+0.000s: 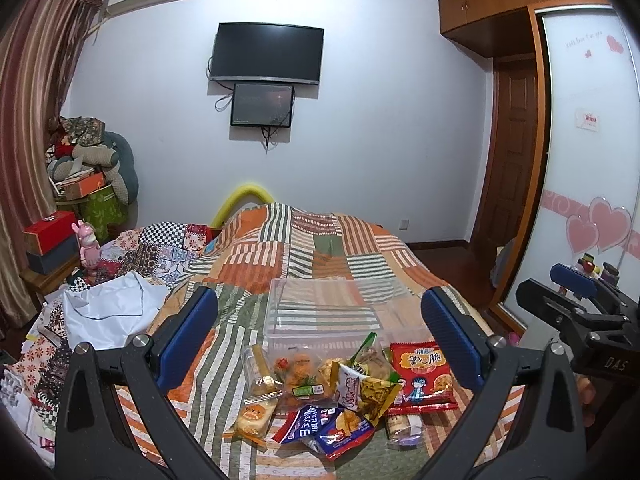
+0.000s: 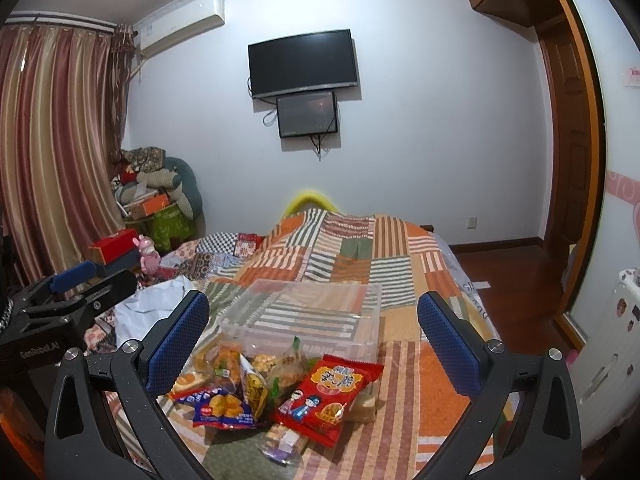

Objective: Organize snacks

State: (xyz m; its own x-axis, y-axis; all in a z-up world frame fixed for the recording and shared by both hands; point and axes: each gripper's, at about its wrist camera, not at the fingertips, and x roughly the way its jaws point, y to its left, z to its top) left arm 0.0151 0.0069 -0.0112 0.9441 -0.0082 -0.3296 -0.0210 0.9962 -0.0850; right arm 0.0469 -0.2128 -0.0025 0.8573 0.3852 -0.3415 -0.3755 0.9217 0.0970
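My left gripper (image 1: 320, 328) and my right gripper (image 2: 314, 326) both hover spread wide, grasping nothing, above the bed (image 1: 360, 240). The snack pile (image 1: 340, 392) lies on the striped quilt at the near edge, the red packet (image 2: 326, 396) on its right side and the blue packet (image 2: 222, 406) on its left. The clear plastic bin (image 1: 324, 308) stands just beyond the pile, touching its far packets.

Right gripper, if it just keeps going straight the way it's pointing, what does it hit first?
Probably the clear plastic bin on the bed, since the open right gripper centres on its near wall. The snack pile lies lower, so it may pass over that; depth is unclear.
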